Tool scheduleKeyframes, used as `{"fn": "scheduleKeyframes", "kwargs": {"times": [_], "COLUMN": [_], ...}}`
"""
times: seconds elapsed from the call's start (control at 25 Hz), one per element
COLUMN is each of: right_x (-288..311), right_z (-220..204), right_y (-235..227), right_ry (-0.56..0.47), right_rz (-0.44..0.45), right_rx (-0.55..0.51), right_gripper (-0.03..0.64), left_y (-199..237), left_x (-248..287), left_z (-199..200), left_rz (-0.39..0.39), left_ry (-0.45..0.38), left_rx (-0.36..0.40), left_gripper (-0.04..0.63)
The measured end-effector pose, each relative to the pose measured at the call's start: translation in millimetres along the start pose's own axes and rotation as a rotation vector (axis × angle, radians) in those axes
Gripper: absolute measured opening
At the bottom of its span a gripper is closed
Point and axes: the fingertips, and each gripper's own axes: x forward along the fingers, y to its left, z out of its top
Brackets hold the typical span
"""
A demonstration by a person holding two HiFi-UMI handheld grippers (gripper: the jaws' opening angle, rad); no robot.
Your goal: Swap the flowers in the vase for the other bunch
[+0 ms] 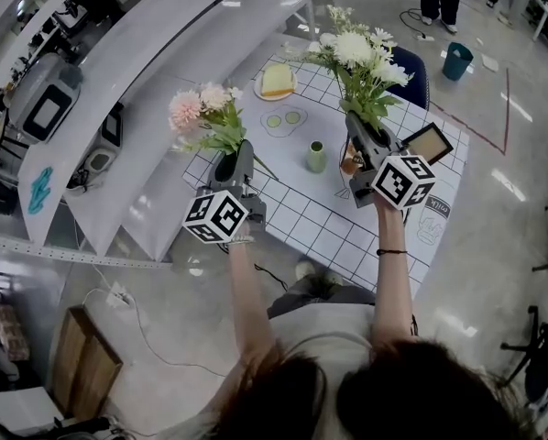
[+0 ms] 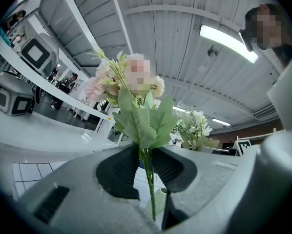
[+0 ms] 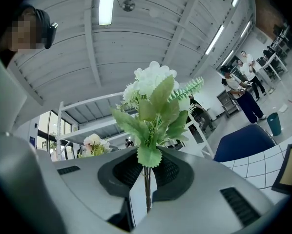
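Left gripper point(image 2: 145, 165): we clamp the pink bunch point(image 1: 205, 113) by its stems, blooms up.
Right gripper point(image 3: 147, 173): closed on the white bunch point(image 1: 358, 58) stems, likewise upright.
Vase point(image 1: 317, 157): on the table point(image 1: 347, 236) between both bunches, apparently empty and ready for insertion.

A desk point(image 1: 320, 223) covered by a white cloth with a dark grid. A small green vase point(image 1: 316, 157) stands near its middle. At the far edge sits a plate point(image 1: 276, 82) with bread. Between them lies a grey dish point(image 1: 284, 119) with two green slices.
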Motion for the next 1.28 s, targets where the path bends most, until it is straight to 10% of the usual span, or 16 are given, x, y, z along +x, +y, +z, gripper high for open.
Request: {"fn": "scheduleKeyframes", "kwargs": {"times": [1.28], "right_x": [53], "right_z": [-19], "right_y": [2], "right_ry": [-0.080], "right_rz": [-0.040], "right_rx": [-0.030], "right_gripper": [0.048], "left_y": [46], "left_x": [24], "left_z": [-1], "left_rz": [-0.048], "left_ry": [0.051], "left_rx": [-0.011], "left_gripper": [0.075]}}
